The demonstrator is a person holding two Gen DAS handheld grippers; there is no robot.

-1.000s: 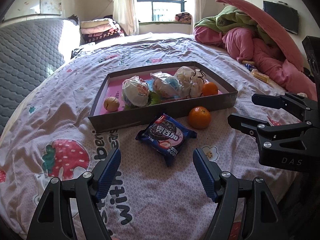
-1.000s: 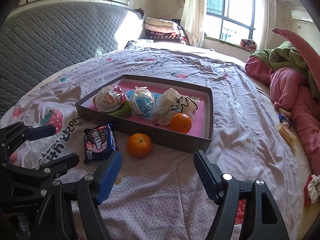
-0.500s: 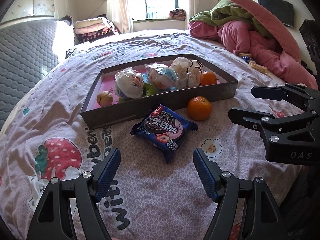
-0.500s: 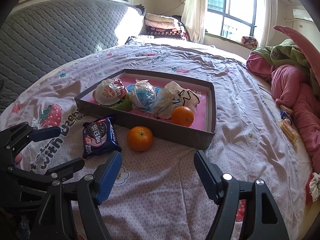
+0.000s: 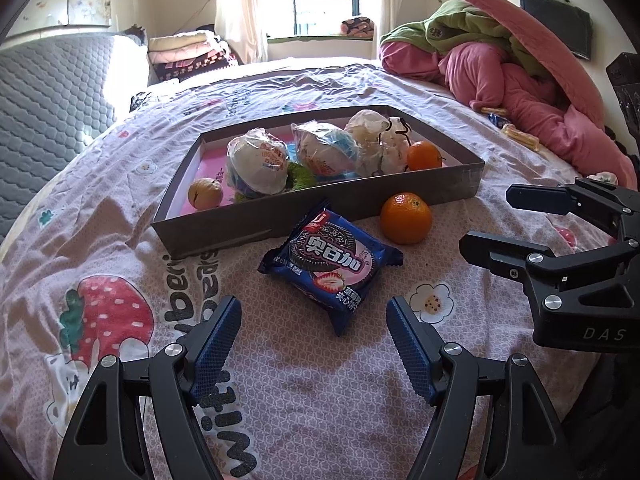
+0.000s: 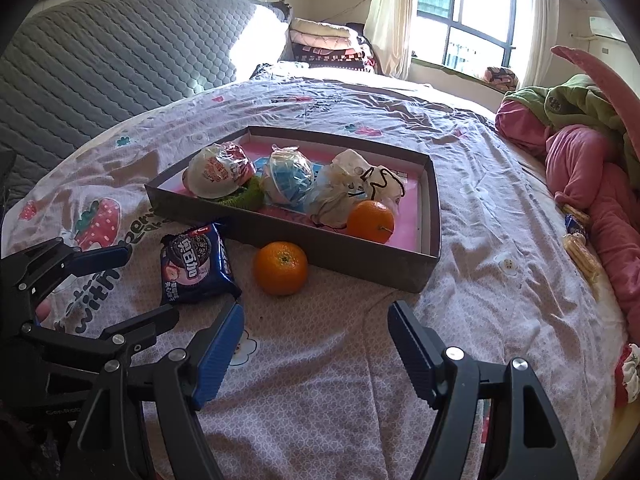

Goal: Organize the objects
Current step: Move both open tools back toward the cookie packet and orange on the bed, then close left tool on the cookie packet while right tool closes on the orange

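- Both views are showing the box and snacks sitting a bit closer and lower in frame than 1 s ago; nothing on the bed itself is shifting, and both sets of jaws are staying as they were.
- Left gripper (image 5: 314,336) is hovering w/ jaws apart and empty, lined up on the cookie pack (image 5: 332,262), which is lying flat on the bedsheet (image 5: 320,400) just outside the box's near wall.
- Right gripper (image 6: 316,344) is also hanging w/ jaws apart, nothing between them; the loose orange (image 6: 281,268) is sitting ahead of it, beside the pack and close to the box (image 6: 360,262) wall.
- Second orange (image 6: 370,221) is already resting inside the box at its near right corner, next to the wrapped round snacks (image 6: 220,170).
- Likely step: picking up the pack. Best approached low, jaws straddling the short width, closing gently, since the crinkly foil wrapper is looking slippery and the contents crushable.
- Orange: round, firm, dimpled peel; prob. rolling on the soft, wrinkled cotton sheet if nudged, so gripping across its middle.
- Box: stiff grey card, low walls, pink lining; lifting clear over the wall before letting go.
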